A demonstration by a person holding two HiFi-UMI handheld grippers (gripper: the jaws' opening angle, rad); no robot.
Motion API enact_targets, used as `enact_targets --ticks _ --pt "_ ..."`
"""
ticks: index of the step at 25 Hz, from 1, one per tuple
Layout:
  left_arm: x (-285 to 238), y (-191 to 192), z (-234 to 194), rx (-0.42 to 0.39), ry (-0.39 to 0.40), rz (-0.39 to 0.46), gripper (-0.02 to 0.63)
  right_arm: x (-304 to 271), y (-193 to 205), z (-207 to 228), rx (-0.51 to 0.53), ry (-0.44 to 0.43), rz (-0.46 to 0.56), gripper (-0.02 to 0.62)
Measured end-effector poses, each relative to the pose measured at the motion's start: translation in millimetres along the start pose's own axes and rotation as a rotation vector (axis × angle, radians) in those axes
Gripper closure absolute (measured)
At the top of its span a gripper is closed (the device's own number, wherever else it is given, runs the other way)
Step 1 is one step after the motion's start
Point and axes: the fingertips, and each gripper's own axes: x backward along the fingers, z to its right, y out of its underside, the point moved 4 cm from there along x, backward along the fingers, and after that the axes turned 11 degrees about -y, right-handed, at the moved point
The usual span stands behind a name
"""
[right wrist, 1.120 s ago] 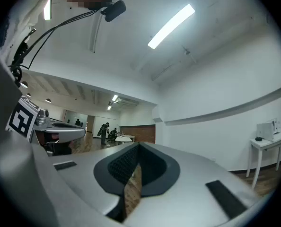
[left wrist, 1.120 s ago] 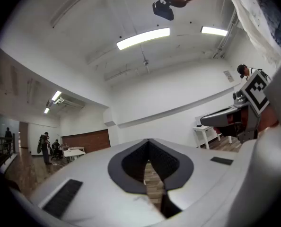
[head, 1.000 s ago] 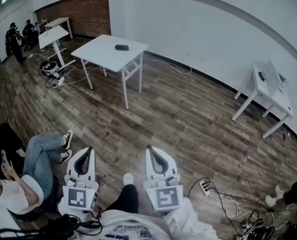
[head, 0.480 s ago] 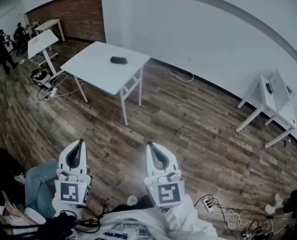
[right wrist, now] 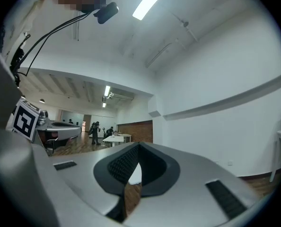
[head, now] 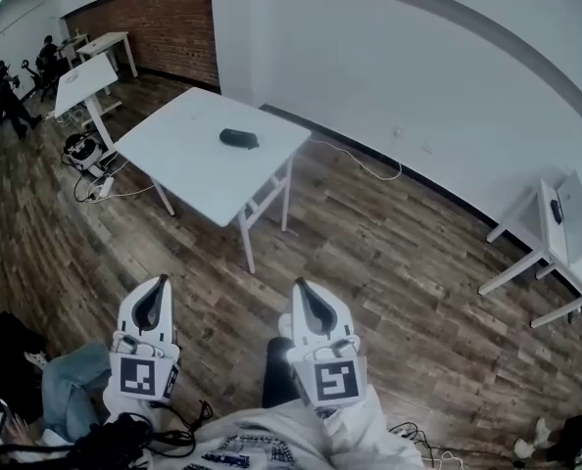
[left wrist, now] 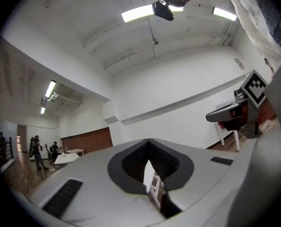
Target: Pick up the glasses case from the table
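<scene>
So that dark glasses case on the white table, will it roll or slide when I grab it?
The glasses case looks oblong and rounded, so it may rock if nudged sideways. It lies alone on the smooth table, so it could slide. It is probably light for its size.

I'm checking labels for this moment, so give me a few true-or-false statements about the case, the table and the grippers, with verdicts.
1. The case lies on the white table. True.
2. The left gripper holds the case. False: its jaws are shut on nothing, and it is over the floor, short of the table.
3. The right gripper has its jaws wide open. False: they are together, with nothing between them.
4. Both grippers are short of the table. True.
5. The case lies at the table's near edge. False: it lies toward the far side, near the wall.
</scene>
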Motion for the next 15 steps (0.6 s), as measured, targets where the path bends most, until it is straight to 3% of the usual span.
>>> enact_targets --ticks 4,9,15 --pt "-116 29 11 0.013 -0.041 -0.049 0.58 -89 22 89 -0.034 -0.035 -0.032 0.598" --pt "-254 25 14 0.034 -0.083 -0.072 0.58 -197 -1 184 -0.023 -0.112 -0.032 0.598" --pt "-349 30 9 0.007 -0.117 -0.101 0.58 -279 -13 252 -0.042 -0.147 -0.023 0.598"
